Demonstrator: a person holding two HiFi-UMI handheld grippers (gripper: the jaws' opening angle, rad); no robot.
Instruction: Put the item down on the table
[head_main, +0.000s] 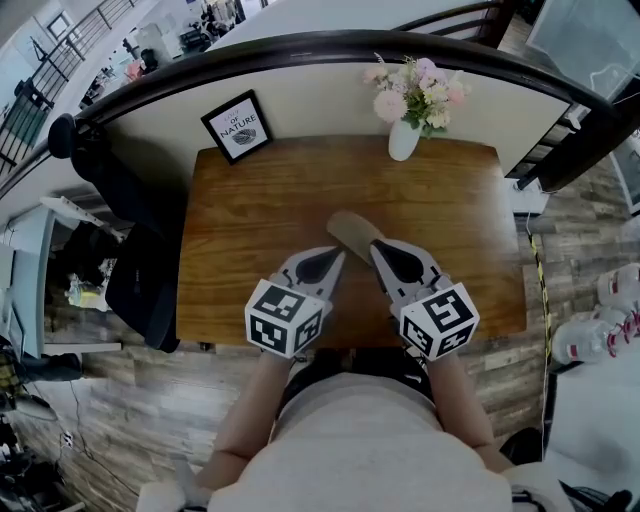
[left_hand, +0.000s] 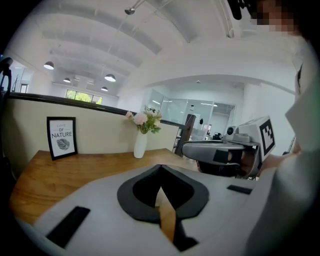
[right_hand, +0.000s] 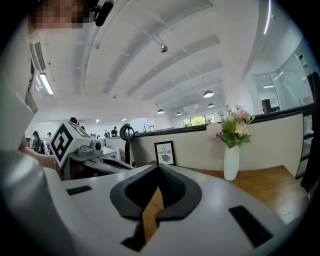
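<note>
A flat tan item (head_main: 348, 230) lies on the wooden table (head_main: 250, 220), near its middle. My right gripper (head_main: 378, 249) is shut, with its tip right at the item's near end; whether it touches the item is unclear. In the right gripper view the right gripper (right_hand: 158, 172) has its jaws together, with only table wood showing through the slit. My left gripper (head_main: 337, 257) sits just left of the item, also shut and empty. In the left gripper view the left gripper (left_hand: 160, 171) shows closed jaws, and the right gripper (left_hand: 220, 151) hovers beside it.
A framed "Nature" print (head_main: 238, 127) stands at the table's back left. A white vase of pink flowers (head_main: 405, 135) stands at the back right. A curved dark rail (head_main: 300, 45) tops the wall behind. A black bag (head_main: 140, 285) hangs off the table's left edge.
</note>
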